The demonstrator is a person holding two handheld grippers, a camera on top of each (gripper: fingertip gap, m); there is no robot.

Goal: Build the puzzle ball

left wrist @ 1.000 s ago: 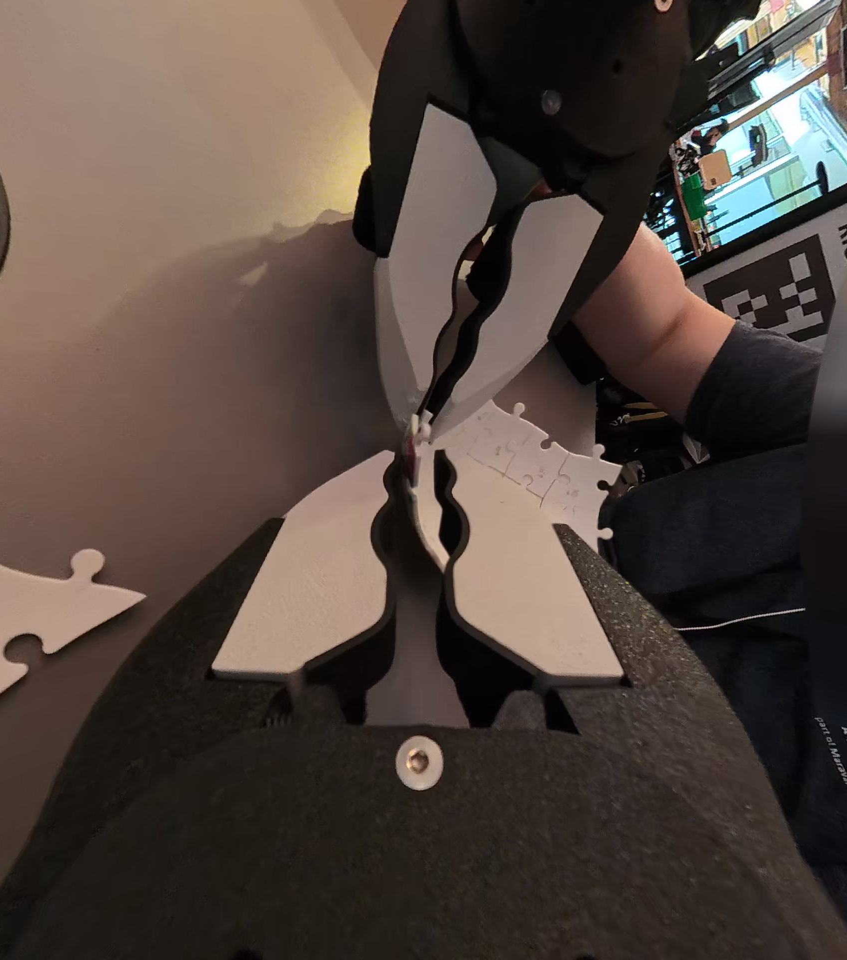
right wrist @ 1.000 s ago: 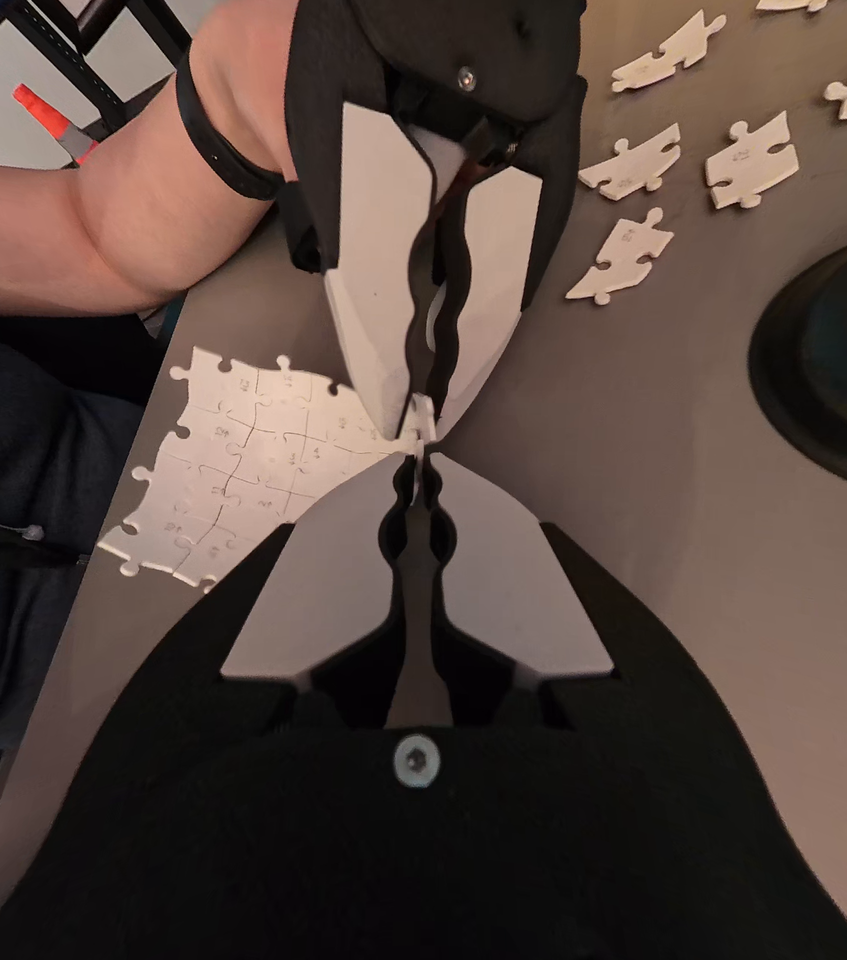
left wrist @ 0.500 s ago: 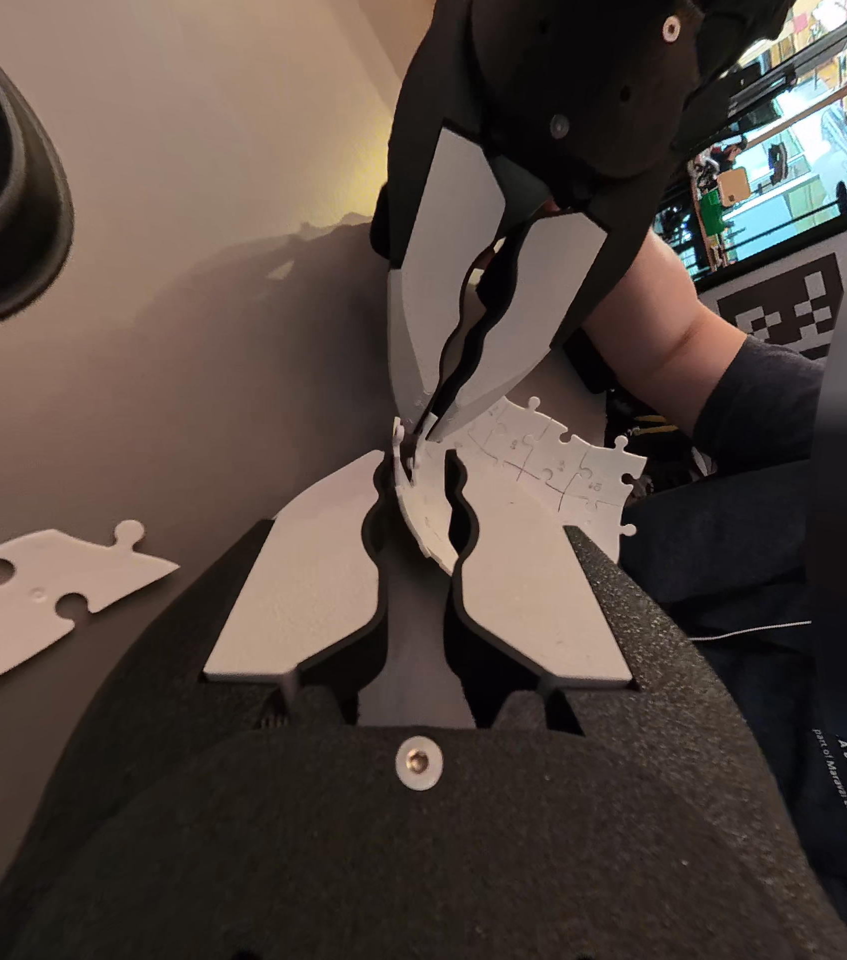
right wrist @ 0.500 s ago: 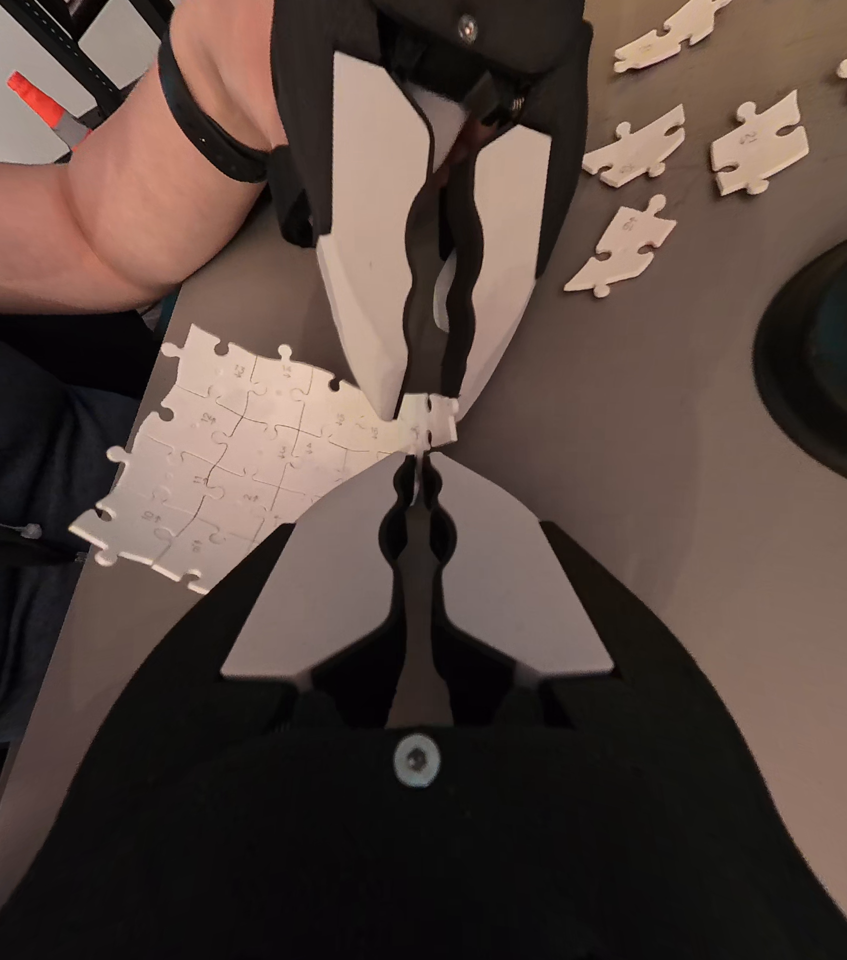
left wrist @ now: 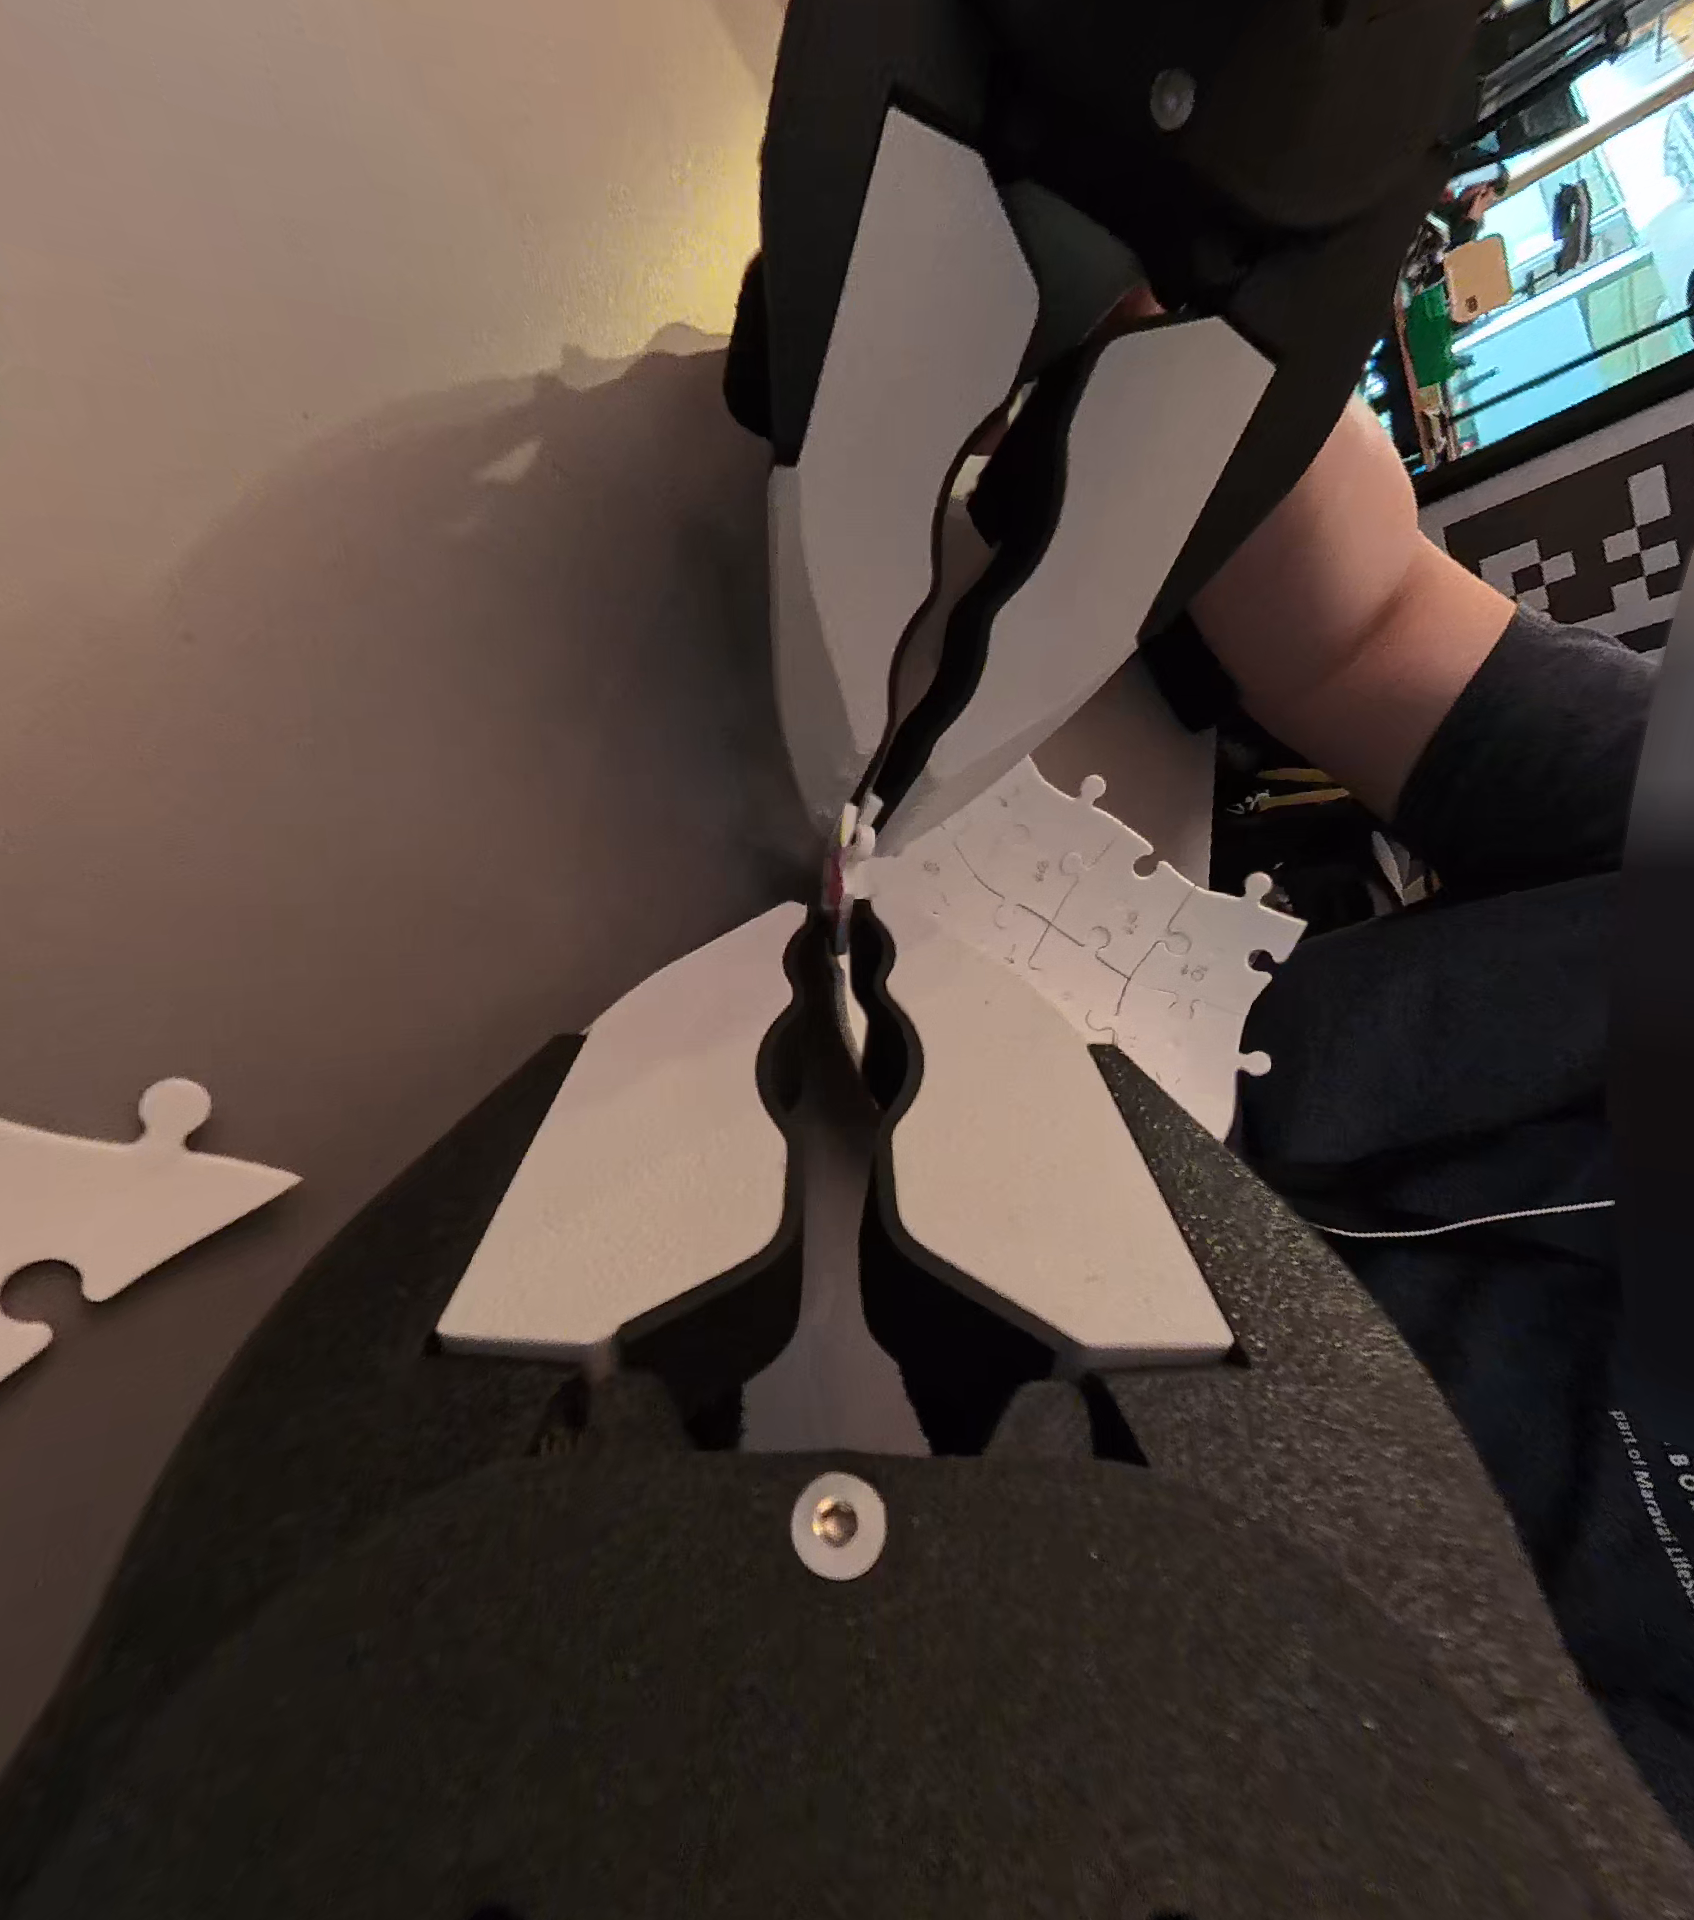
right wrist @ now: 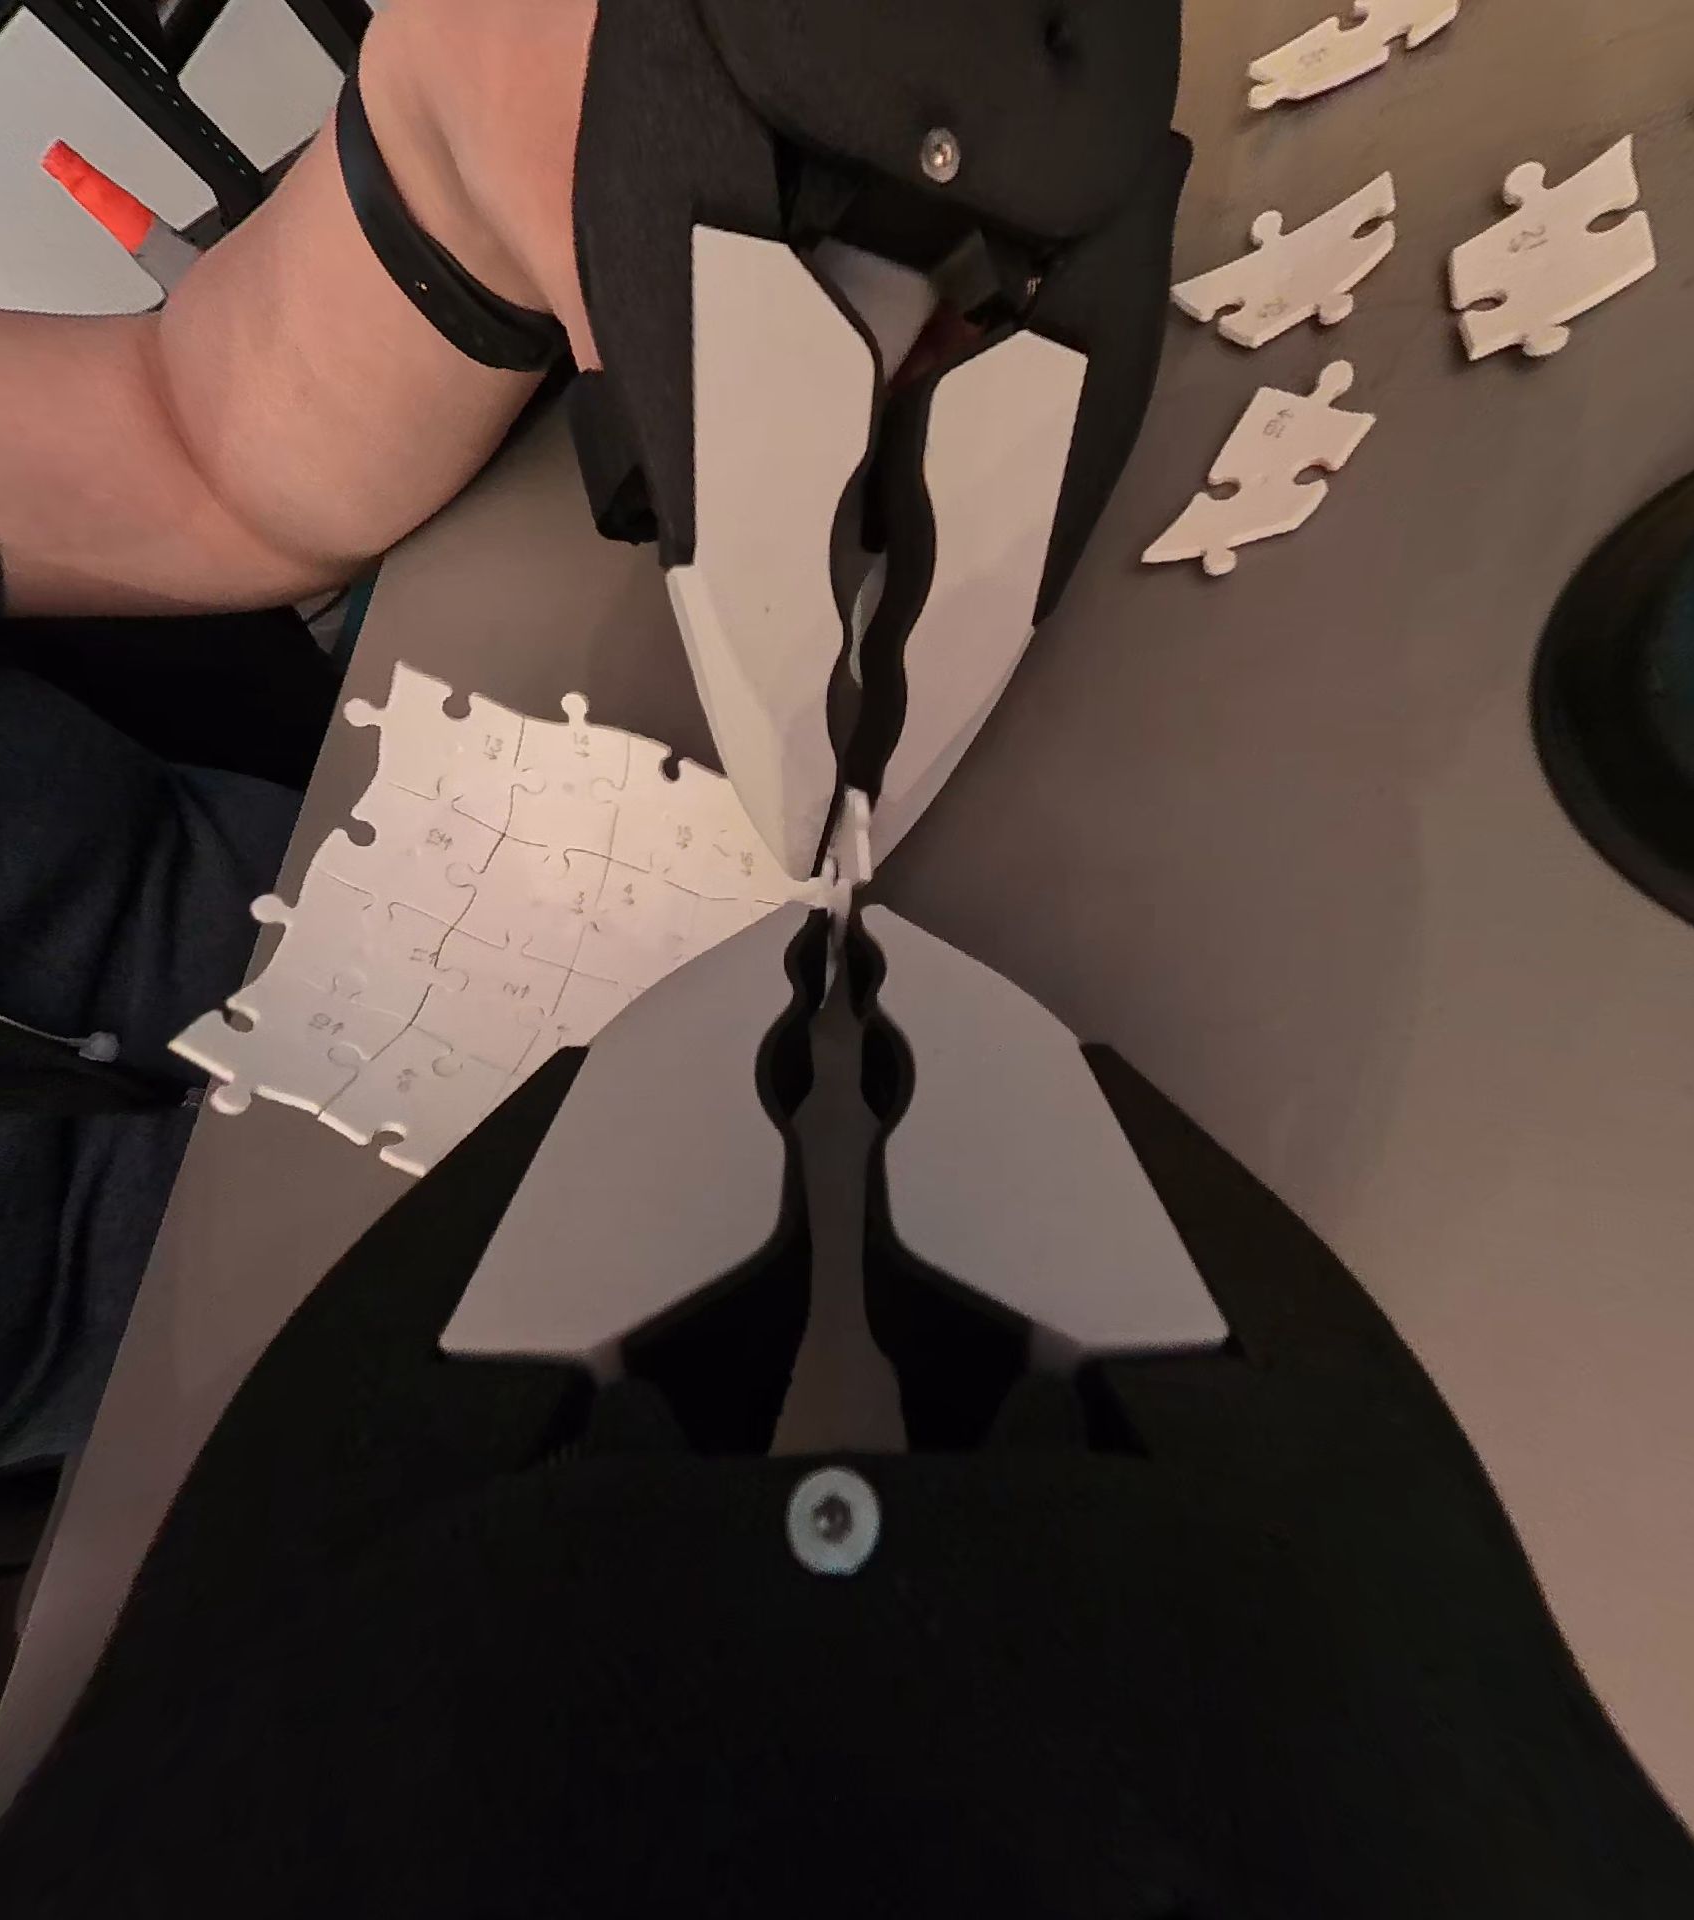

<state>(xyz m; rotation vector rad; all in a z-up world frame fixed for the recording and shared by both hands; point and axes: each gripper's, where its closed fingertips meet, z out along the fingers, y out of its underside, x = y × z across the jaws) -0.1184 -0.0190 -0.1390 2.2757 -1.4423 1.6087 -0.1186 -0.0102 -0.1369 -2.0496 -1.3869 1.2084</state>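
My left gripper point(left wrist: 838, 920) is shut on one corner of the assembled white puzzle sheet point(left wrist: 1113, 914), a curved patch of several joined pieces held above the grey table point(left wrist: 355, 623). My right gripper point(right wrist: 830, 920) is shut on a small white puzzle piece point(left wrist: 862, 831), seen edge-on. The two grippers meet tip to tip, with the piece pressed against the sheet's corner. In the right wrist view the sheet point(right wrist: 510, 904) fans out to the left and the left gripper point(right wrist: 848, 821) comes down from the top. The joint itself is hidden by the fingertips.
Loose white pieces lie on the table: one at the left point(left wrist: 43, 1216) and several at the far right point(right wrist: 1279, 260) point(right wrist: 1549, 249) point(right wrist: 1258, 468). A black round stand point(right wrist: 1674, 675) sits at the right. The person's forearms point(right wrist: 251, 416) and the table edge are at the left. The grippers are tip to tip, or close to it.
The sheet has tilted and flattened between the grippers. Its bent edge has slid deeper between the left fingers, and the tips are closer together. Both grippers stay shut.
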